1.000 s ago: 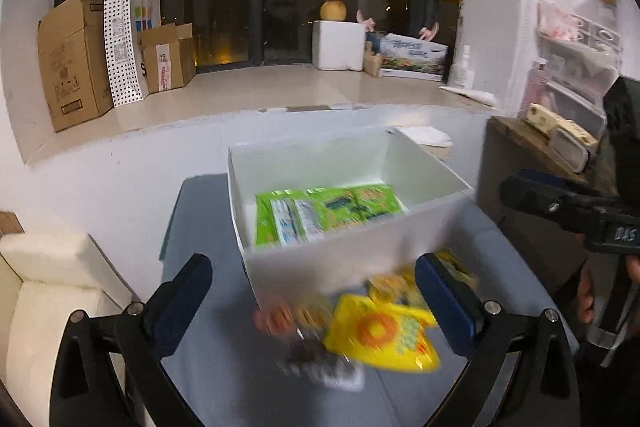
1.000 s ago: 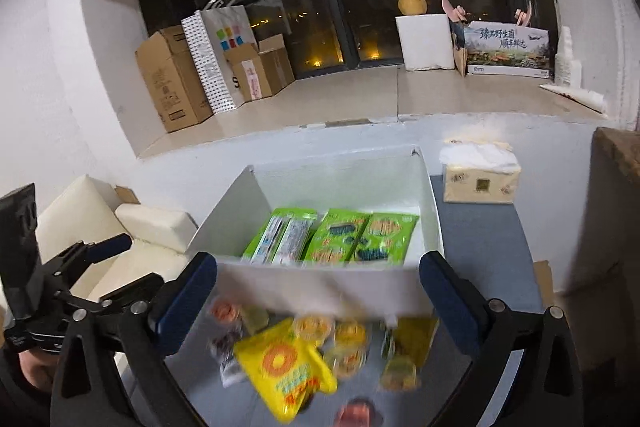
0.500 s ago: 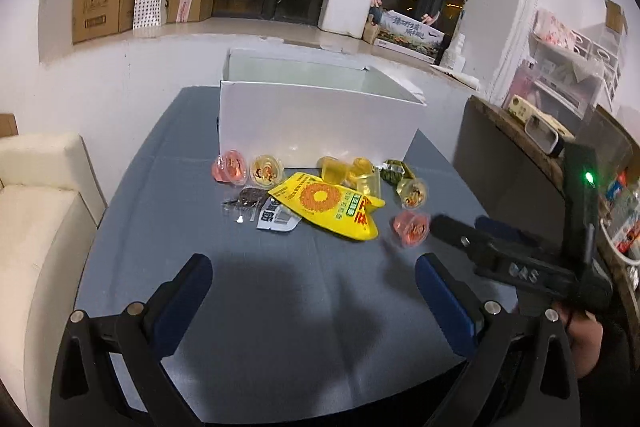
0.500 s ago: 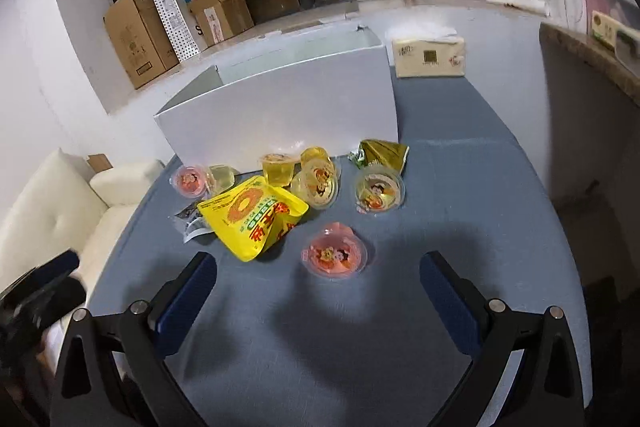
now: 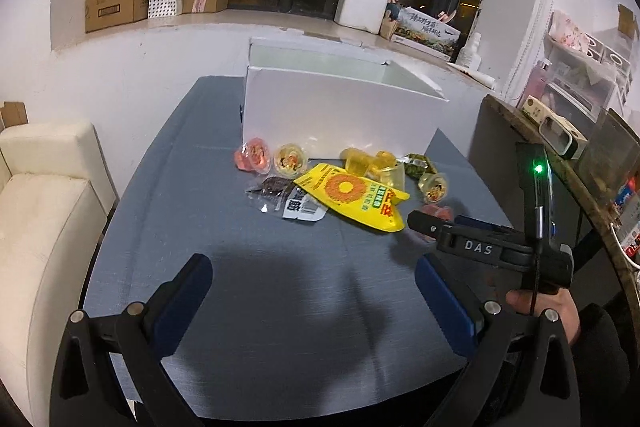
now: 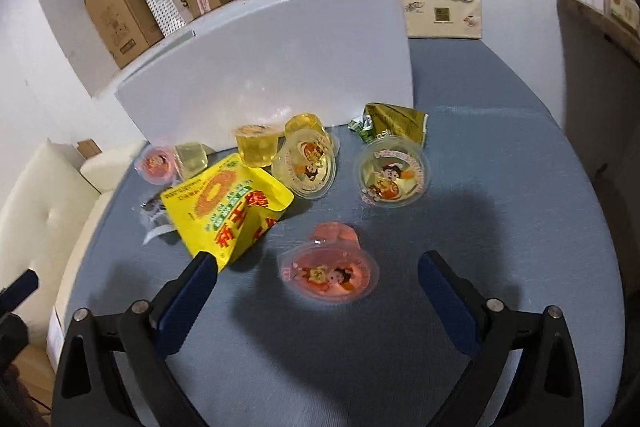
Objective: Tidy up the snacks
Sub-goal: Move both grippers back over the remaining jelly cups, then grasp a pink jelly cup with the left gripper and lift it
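We hold both grippers over a round table [image 6: 520, 147] covered in blue-grey cloth, where the snacks lie scattered in front of a tall white cardboard box [image 6: 280, 59] at the far side.

Our right gripper [image 6: 318, 279] has its jaws spread wide; they have just been closing a little, and a pink jelly cup with a cartoon foil lid [image 6: 329, 273] lies on the cloth between the blue pads, which do not touch it. Just left of that cup lies a crumpled yellow snack bag with an orange sunflower print [image 6: 226, 203], its near corner beside the left pad. Farther off sit a clear yellow jelly cup tipped on its side [image 6: 306, 163], another yellow cup lying lid-up to its right [image 6: 391, 173], and a green-and-gold foil packet [image 6: 394, 121] touching the box front. A second pink jelly cup [image 6: 156, 163] sits at the far left of the pile, near the box.

Our left gripper [image 5: 314, 287] hangs over bare cloth on the near side of the table, jaws spread with nothing between them. A beige tissue box [image 6: 440, 13] stands to the right of the white box.
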`<state>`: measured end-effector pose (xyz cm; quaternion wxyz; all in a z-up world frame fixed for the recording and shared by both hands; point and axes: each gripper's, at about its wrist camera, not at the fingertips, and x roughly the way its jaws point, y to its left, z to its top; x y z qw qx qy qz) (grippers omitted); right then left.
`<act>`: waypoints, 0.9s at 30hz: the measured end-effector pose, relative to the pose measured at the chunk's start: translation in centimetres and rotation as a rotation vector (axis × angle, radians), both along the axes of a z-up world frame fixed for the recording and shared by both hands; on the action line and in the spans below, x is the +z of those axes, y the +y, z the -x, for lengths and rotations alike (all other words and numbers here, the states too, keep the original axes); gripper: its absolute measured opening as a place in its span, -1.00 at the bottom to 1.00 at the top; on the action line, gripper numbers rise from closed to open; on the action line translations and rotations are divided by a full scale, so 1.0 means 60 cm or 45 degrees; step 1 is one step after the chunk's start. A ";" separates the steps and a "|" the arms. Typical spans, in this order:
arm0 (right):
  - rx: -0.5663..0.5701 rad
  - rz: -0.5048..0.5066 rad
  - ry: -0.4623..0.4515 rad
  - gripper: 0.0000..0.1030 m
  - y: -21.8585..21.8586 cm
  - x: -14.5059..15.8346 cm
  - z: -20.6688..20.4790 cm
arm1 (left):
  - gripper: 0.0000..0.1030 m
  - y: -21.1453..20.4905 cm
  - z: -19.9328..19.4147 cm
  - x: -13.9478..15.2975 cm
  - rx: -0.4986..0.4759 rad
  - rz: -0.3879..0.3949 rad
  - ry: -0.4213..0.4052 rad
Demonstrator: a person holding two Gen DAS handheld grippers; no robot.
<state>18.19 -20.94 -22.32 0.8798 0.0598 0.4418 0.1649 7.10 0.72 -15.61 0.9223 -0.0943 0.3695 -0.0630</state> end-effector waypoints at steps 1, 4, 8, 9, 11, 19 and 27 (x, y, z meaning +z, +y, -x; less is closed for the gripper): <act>0.001 0.036 -0.003 0.45 0.005 -0.003 0.000 | 1.00 0.002 -0.002 -0.004 0.005 -0.002 0.008; 0.004 0.076 -0.026 0.00 0.012 -0.003 0.004 | 1.00 0.006 -0.011 -0.016 0.014 0.004 0.036; -0.002 0.055 -0.061 -0.01 0.006 0.001 0.017 | 1.00 0.013 -0.023 -0.028 0.009 0.022 0.057; -0.007 0.038 -0.074 -0.01 0.002 0.005 0.024 | 1.00 0.018 -0.029 -0.029 -0.005 0.042 0.052; -0.020 0.005 -0.087 0.00 -0.004 0.012 0.033 | 1.00 0.026 -0.047 -0.028 -0.029 0.045 0.045; -0.025 -0.050 -0.151 0.00 -0.020 0.054 0.071 | 1.00 0.092 -0.184 -0.035 0.016 -0.019 0.068; 0.009 -0.081 -0.201 0.00 -0.017 0.074 0.084 | 0.96 0.109 -0.303 -0.092 -0.045 -0.057 0.226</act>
